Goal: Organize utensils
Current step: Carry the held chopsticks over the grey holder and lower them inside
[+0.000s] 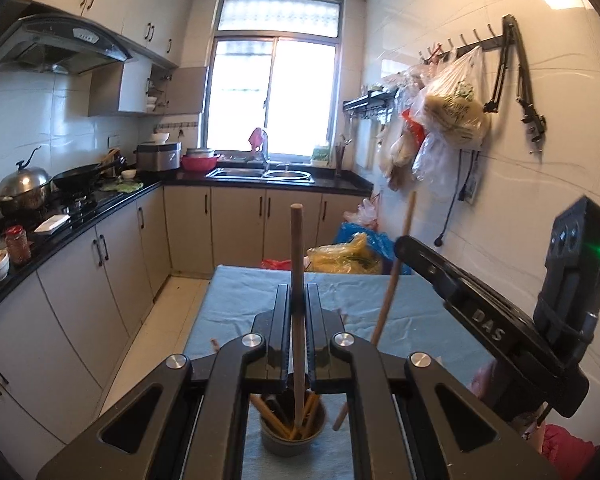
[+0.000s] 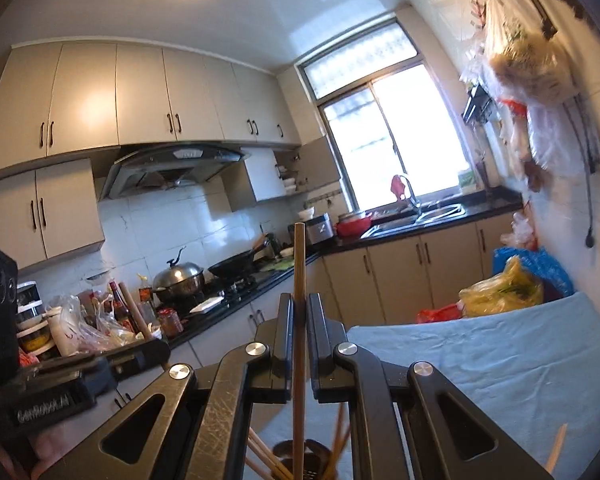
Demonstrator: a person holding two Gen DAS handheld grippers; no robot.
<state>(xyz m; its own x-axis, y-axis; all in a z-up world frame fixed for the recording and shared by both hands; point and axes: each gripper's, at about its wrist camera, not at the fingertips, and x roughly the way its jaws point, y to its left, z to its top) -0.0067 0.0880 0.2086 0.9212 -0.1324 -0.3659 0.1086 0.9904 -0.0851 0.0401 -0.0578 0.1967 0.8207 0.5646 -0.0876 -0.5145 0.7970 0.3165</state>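
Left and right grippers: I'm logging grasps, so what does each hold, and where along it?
Each is shut on one wooden chopstick, held upright at mid-length above the holder cup: the left gripper on its chopstick, the right gripper on its own.

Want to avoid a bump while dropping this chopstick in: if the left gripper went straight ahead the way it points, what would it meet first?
Probably nothing close. The left gripper, shut on its chopstick, points over the blue cloth toward the bags past the far edge. Depth is unclear; they look well off.

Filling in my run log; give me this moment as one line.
left gripper: shut on chopstick | right gripper: shut on chopstick | both upright over holder cup | step: inserting
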